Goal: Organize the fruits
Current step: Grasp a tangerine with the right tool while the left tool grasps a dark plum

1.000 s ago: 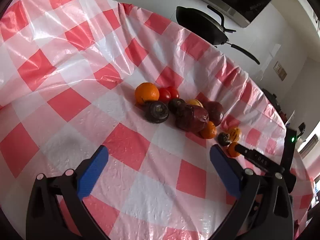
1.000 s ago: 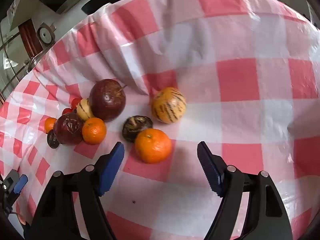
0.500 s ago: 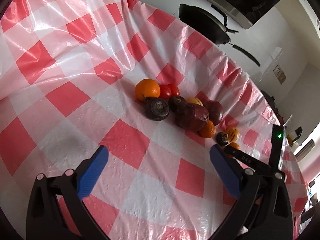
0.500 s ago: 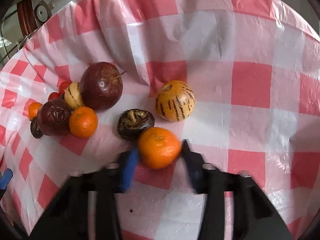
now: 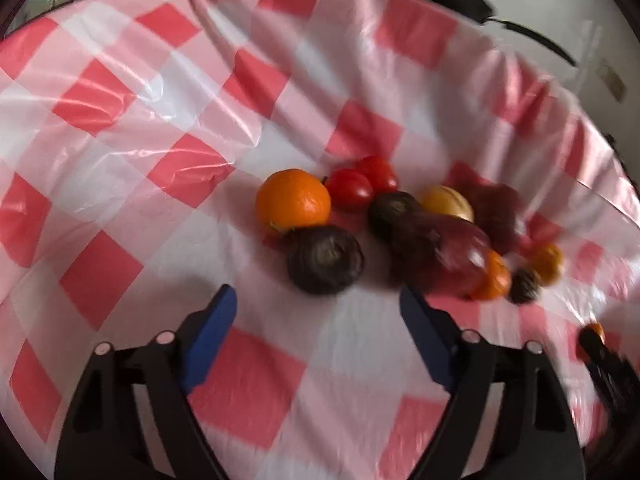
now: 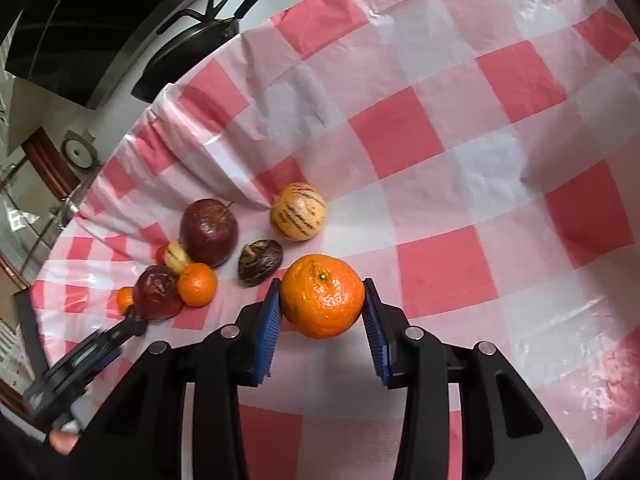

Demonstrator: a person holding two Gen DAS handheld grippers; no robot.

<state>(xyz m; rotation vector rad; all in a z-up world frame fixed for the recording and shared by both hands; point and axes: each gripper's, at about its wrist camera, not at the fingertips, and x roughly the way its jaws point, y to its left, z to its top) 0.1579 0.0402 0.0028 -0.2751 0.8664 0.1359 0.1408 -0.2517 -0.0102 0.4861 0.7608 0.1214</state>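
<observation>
While we hold one fruit and line up on another, these are our notes.

Step in hand: we judge this a pick on both sides, the right one done and the left one under way.
Right gripper (image 6: pixel 322 306): its blue pads are clamped on a mandarin (image 6: pixel 322 295), one on each flank, stem up.
Left gripper (image 5: pixel 316 316): its jaws are closing with nothing between them; the dark round fruit (image 5: pixel 325 259) lies just beyond the fingertips on the cloth.
Fruit cluster: an orange (image 5: pixel 293 199) touches that dark fruit; two tomatoes (image 5: pixel 349 189) sit beside the orange, and darker red fruits crowd to their right, blurred.
Near the mandarin: a wrinkled dark fruit (image 6: pixel 260 261) and a striped yellow fruit (image 6: pixel 298 211) lie close by, with a dark red apple (image 6: pixel 209 231) further left.
Next move: we think the mandarin needs carrying to its like, perhaps the small mandarin (image 6: pixel 197 284) by the apple, and setting down gently so it does not roll. We see no bowl or tray.
Surface: a red and white checked plastic tablecloth (image 6: pixel 460 152), creased and glossy.
Room: a black pan (image 6: pixel 192 56) stands beyond the table's edge, on a pale counter.
</observation>
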